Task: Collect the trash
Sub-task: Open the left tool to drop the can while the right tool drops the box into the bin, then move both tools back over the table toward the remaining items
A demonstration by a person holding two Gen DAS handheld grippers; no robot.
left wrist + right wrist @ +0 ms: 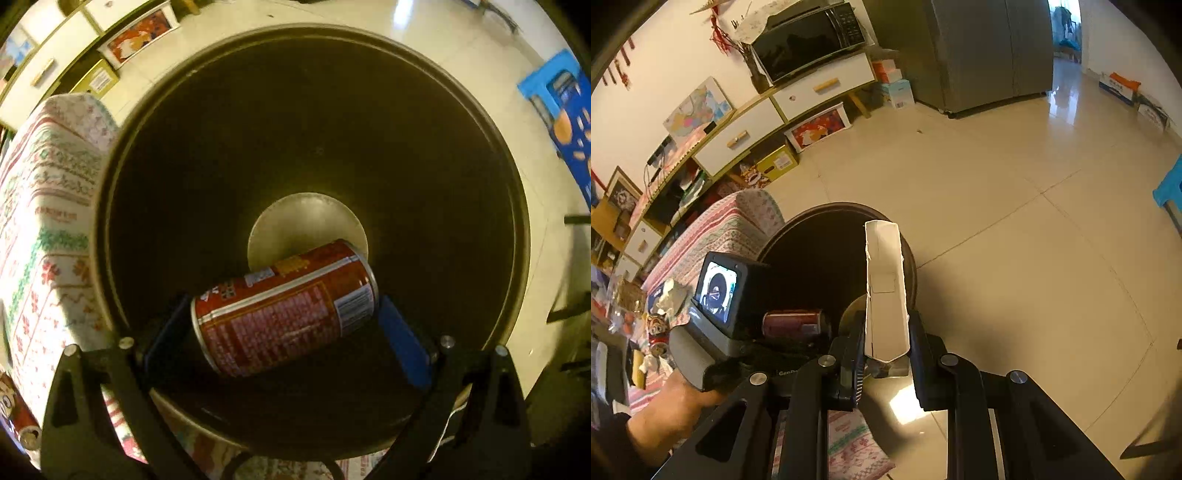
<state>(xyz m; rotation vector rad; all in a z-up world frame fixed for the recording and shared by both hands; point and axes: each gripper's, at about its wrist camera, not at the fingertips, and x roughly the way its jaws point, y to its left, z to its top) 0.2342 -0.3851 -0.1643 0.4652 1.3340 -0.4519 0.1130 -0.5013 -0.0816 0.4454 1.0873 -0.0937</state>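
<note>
The dark round bin (314, 129) is filling the left wrist frame. Low in the centre, the left tool (286, 321) is spreading wide around the red can (284, 306). Centre of the right wrist frame, the right tool (886, 354) is pinching a white carton (886, 288).

The pale tiled floor (1015, 192) is carrying the lot: a dark round bin (812, 236) is standing on it, touching the corner of a table under a patterned cloth (731, 221). A blue stool (1169, 188) is sitting well apart, and cardboard boxes (779, 160) are lying along the cabinet.
</note>
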